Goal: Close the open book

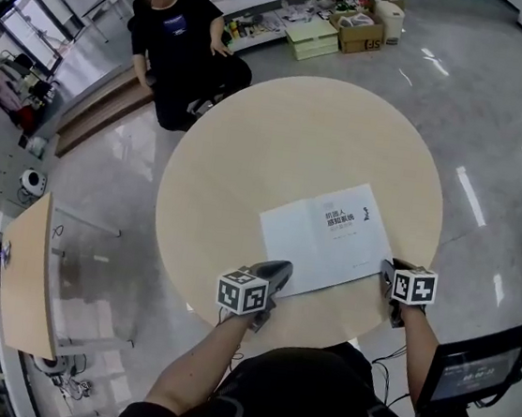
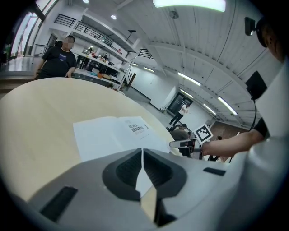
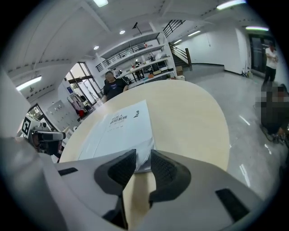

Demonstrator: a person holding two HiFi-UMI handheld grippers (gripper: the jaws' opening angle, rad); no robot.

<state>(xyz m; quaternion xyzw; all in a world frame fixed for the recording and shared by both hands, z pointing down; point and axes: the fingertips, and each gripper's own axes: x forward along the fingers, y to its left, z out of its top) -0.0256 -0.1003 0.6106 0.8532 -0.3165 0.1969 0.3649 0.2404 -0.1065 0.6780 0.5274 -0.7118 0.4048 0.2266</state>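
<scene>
A white book (image 1: 328, 239) lies flat on the round wooden table (image 1: 299, 132), printed title upward. My left gripper (image 1: 277, 273) rests at its near left corner; in the left gripper view the left gripper (image 2: 142, 151) has its jaws together at the tips, with white page (image 2: 117, 133) showing beyond and under them. My right gripper (image 1: 389, 269) sits at the near right corner. In the right gripper view the right gripper (image 3: 143, 158) has its jaws a little apart, and the corner of the book (image 3: 122, 128) lies in the gap without the pads pressing on it.
A person in black (image 1: 183, 37) sits on a low bench beyond the table. Cardboard boxes (image 1: 358, 31) and cluttered shelves stand at the back. A second wooden table (image 1: 26, 278) is at the left, and a screen on a stand (image 1: 472, 370) is at the lower right.
</scene>
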